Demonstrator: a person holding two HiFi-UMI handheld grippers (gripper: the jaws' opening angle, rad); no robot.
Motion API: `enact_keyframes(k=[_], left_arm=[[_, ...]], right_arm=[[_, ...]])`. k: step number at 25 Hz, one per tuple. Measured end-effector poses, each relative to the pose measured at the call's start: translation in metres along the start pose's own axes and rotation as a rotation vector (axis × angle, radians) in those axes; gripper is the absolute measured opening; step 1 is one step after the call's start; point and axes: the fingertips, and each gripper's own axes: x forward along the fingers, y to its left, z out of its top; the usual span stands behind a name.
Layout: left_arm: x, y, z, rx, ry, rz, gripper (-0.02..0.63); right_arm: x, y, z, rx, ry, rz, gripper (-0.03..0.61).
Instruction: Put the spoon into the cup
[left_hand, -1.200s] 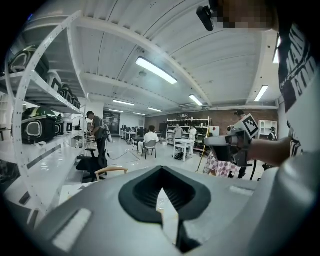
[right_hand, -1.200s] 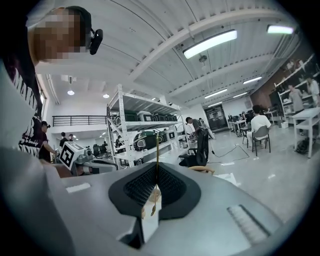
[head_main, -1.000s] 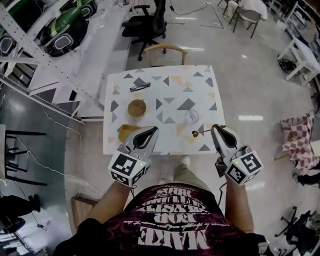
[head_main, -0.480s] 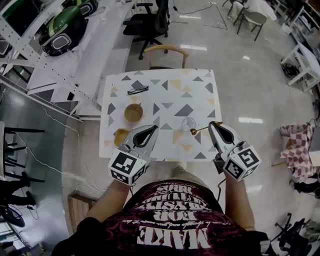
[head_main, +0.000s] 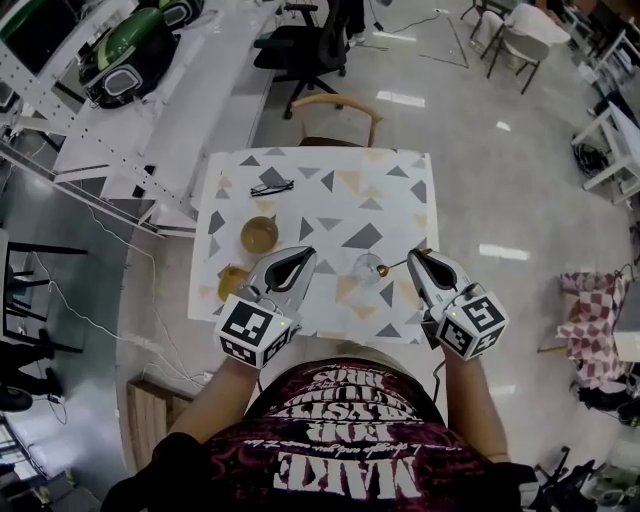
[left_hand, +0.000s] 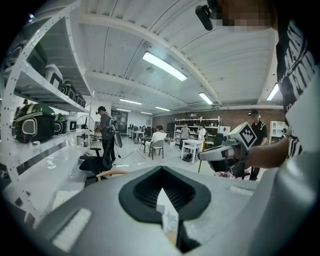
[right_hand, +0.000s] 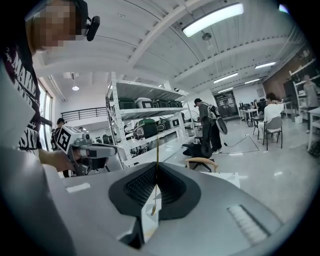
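A thin gold spoon (head_main: 398, 264) sticks out to the left from my right gripper (head_main: 417, 256), which is shut on its handle. The spoon's bowl end hangs close by the right rim of a clear glass cup (head_main: 366, 268) on the patterned table (head_main: 390, 190). In the right gripper view the spoon (right_hand: 156, 172) runs up between the closed jaws. My left gripper (head_main: 303, 254) hovers left of the glass, shut with nothing in it. It partly covers a brown dish (head_main: 231, 283).
A brown bowl (head_main: 259, 235) and a pair of glasses (head_main: 271, 187) lie on the table's left half. A wooden chair (head_main: 338, 105) stands at the far edge, shelving (head_main: 100, 110) to the left. My left gripper (right_hand: 92, 150) shows in the right gripper view.
Both grippers have come nearer over the table. The right gripper has carried the spoon left and forward, so its bowl end is now beside the glass rim.
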Motion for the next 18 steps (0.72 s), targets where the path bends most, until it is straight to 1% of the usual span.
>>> enact_keyframes(k=[7, 18], left_arm=[[0.022, 0.009, -0.002, -0.009, 0.015, 0.042, 0.000], [0.033, 0.012, -0.007, -0.013, 0.057, 0.089, 0.000]], right_arm=[[0.027, -0.027, -0.026, 0.005, 0.061, 0.041, 0.031], [0.064, -0.054, -0.093, 0.041, 0.177, 0.088, 0.031]])
